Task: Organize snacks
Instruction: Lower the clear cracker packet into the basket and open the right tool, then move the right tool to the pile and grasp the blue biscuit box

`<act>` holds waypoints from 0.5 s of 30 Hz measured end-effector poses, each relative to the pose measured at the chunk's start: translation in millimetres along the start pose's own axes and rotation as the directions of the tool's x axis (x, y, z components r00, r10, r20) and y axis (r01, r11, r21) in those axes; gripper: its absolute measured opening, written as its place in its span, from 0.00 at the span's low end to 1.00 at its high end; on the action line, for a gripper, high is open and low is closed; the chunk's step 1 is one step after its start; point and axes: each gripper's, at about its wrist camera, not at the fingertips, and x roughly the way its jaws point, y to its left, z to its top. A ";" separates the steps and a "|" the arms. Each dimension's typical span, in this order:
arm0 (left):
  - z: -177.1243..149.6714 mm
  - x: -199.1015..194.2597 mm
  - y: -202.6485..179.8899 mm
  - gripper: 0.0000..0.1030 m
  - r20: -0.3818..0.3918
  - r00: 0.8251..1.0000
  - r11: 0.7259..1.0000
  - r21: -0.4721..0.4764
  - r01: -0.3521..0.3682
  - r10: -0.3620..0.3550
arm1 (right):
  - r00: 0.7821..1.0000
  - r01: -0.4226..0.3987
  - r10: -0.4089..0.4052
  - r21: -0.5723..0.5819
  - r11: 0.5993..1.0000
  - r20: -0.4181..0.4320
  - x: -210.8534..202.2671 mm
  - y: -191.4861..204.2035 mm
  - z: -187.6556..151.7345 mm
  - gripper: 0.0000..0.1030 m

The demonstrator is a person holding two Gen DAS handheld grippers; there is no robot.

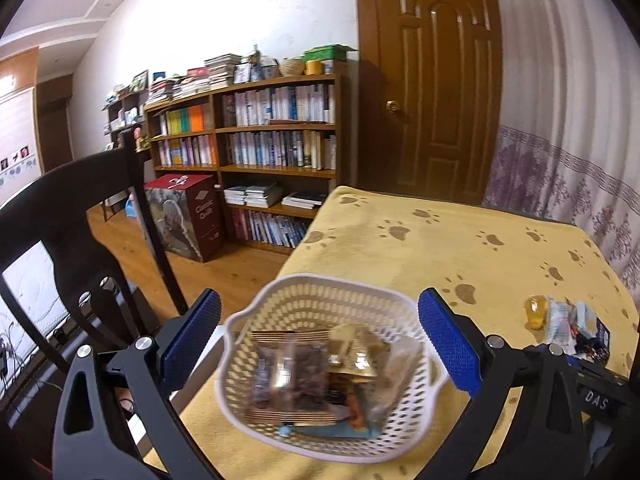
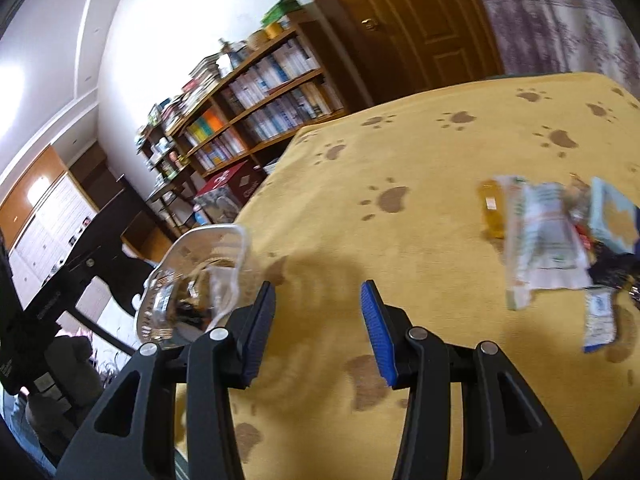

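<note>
Both claws, left gripper [image 1: 320,344] and right gripper [image 2: 318,330], gape empty. The wrappers [image 2: 548,236] at two o'clock look light, crinkly, slippery; pinch an edge.

Bright indoor light, heavy fisheye bending at edges, motion blur on basket [image 1: 328,364] and snacks [image 2: 556,240].

Left wrist view: looks forward and down, close over white basket [image 1: 328,364] at lower centre; bookshelf [image 1: 256,148] and door [image 1: 436,80] beyond. Right wrist view: rolled, low over yellow cloth [image 2: 420,220], snack pile [image 2: 560,240] at right. Shared: basket [image 2: 196,280], cloth [image 1: 440,240], snack pile [image 1: 568,324], bookshelf [image 2: 248,120], door [image 2: 400,16].
</note>
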 end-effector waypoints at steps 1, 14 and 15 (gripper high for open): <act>0.6 -0.1 -4.3 0.97 0.000 1.000 1.000 0.007 0.004 -0.004 | 1.000 0.010 -0.010 0.010 1.000 0.006 -3.5 -7.1 -0.1 0.44; -3.2 -1.2 -76.1 0.97 -0.022 0.995 0.989 0.112 0.101 -0.099 | 0.978 0.195 -0.201 0.116 0.974 0.047 -49.7 -103.8 -3.6 0.44; -3.7 -0.9 -78.9 0.97 -0.024 0.994 0.987 0.117 0.106 -0.104 | 0.973 0.216 -0.223 0.122 0.969 0.052 -55.1 -113.0 -2.1 0.44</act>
